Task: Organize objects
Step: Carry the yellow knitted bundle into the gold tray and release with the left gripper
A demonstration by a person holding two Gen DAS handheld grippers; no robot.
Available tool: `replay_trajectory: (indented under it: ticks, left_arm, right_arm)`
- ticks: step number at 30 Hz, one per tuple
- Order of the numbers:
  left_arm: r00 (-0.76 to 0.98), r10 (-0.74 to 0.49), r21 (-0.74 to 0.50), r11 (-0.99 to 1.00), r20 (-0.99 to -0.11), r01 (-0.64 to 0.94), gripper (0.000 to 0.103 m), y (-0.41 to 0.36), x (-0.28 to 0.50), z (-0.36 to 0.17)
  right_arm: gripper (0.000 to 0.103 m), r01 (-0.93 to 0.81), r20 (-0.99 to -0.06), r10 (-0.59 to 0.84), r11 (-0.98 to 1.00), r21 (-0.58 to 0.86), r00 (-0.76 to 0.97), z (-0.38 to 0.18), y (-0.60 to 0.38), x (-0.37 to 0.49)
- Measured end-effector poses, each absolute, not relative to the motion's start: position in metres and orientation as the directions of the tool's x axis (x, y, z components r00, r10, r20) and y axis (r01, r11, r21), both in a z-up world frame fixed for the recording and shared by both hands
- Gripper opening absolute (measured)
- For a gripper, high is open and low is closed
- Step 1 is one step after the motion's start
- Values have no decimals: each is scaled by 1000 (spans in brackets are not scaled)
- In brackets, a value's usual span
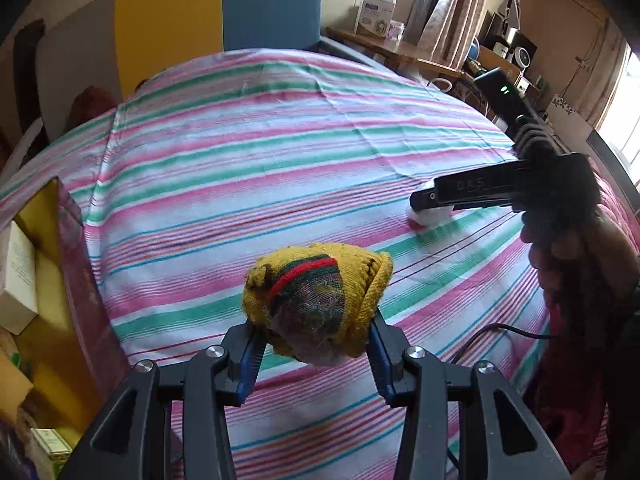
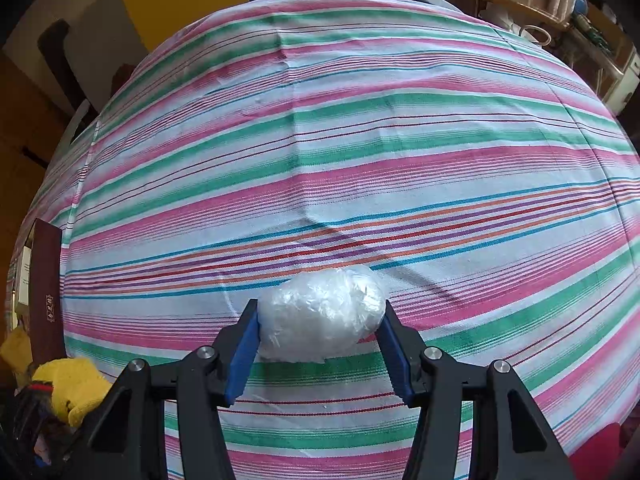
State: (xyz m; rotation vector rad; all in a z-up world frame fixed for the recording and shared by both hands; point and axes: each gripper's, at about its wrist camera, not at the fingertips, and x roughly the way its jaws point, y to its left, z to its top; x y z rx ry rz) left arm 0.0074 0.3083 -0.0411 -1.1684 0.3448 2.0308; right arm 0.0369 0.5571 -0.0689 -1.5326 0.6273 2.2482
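A yellow knitted bundle (image 1: 320, 300) with a red and green band hangs above the striped sheet (image 1: 280, 140). My left gripper (image 1: 314, 330) is shut on it, the blue pads pressing its two sides. My right gripper (image 2: 320, 320) is shut on a white plastic-wrapped bundle (image 2: 320, 314) that rests low on the sheet (image 2: 360, 140). In the left wrist view that right gripper (image 1: 432, 200) sits at the right with a hand behind it, over the white bundle (image 1: 430, 216). A yellow knit piece (image 2: 76, 384) shows at the lower left of the right wrist view.
An open box (image 1: 76, 264) with maroon walls and a yellow inside stands off the bed's left edge and holds small white cartons (image 1: 16, 280); it appears as the maroon box (image 2: 46, 292). A black cable (image 1: 500, 330) lies on the sheet. Yellow and blue panels and a cluttered desk (image 1: 400, 48) stand behind.
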Motion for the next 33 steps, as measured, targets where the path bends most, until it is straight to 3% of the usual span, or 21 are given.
replay_trajectory:
  ticks: [10,33]
  left_arm:
    - [-361,510,-116,-686,-781,-719,46,276,14,-12]
    - [-405,500,-151,-751,-765,-643,46,216,6,-7]
  right_arm:
    - [56,-515,-934,51,-844,150,-354,-74,556,27]
    - [56,-508,-936,84,-854,109,-343,-76,554,24]
